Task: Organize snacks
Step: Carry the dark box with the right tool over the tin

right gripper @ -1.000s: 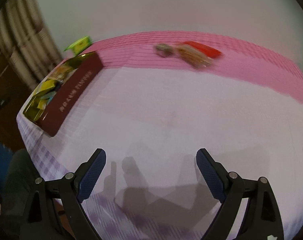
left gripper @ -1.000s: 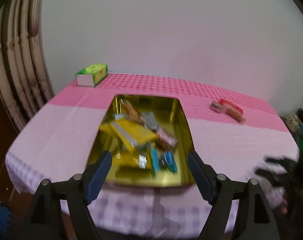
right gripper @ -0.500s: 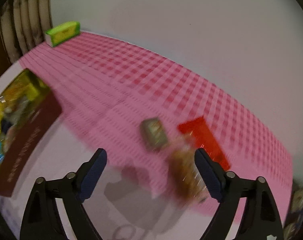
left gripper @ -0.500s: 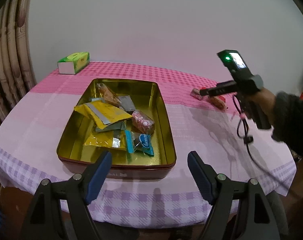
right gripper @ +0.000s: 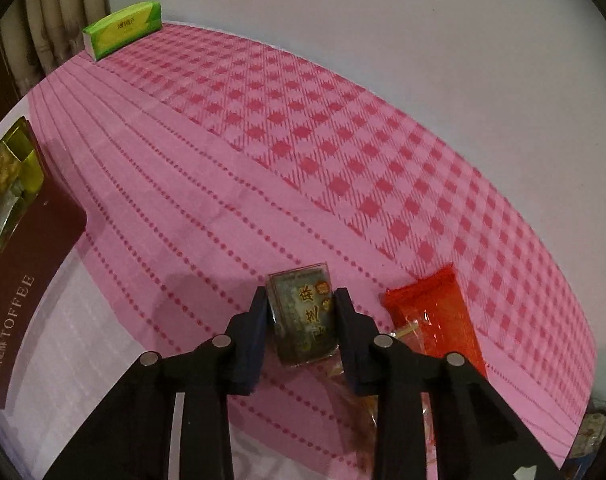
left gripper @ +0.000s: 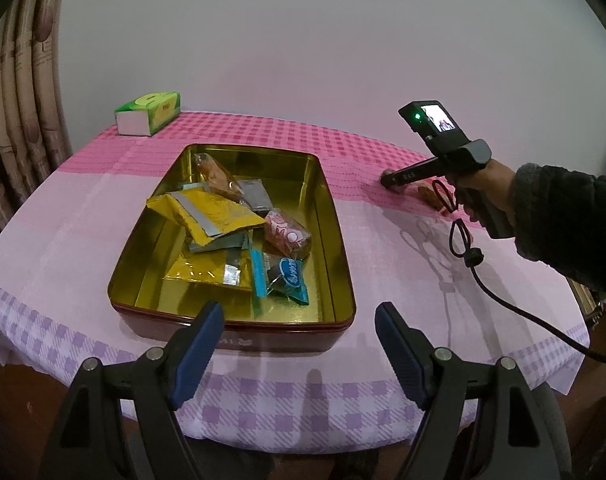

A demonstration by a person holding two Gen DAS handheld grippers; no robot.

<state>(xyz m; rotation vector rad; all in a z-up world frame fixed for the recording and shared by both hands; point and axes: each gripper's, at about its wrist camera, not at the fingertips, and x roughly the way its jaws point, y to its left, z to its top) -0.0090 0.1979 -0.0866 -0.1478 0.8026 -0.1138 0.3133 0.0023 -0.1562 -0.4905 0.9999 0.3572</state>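
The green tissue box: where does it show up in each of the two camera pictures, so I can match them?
Left wrist view: green tissue box sits far left, at the table's back edge, beyond the gold tin.
Right wrist view: green tissue box sits top left, at the far corner of the pink cloth.
Shared landmark: the gold tin, central in the left view, at the left edge in the right view.

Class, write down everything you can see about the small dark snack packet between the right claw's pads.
The snack packet is small, rectangular and dark grey-green with gold characters, in glossy clear wrap. It lies on the pink checked tablecloth, left of a red packet. The right claw has just been closing and now its blue pads press the packet's two long sides. Whether it is lifted cannot be told.
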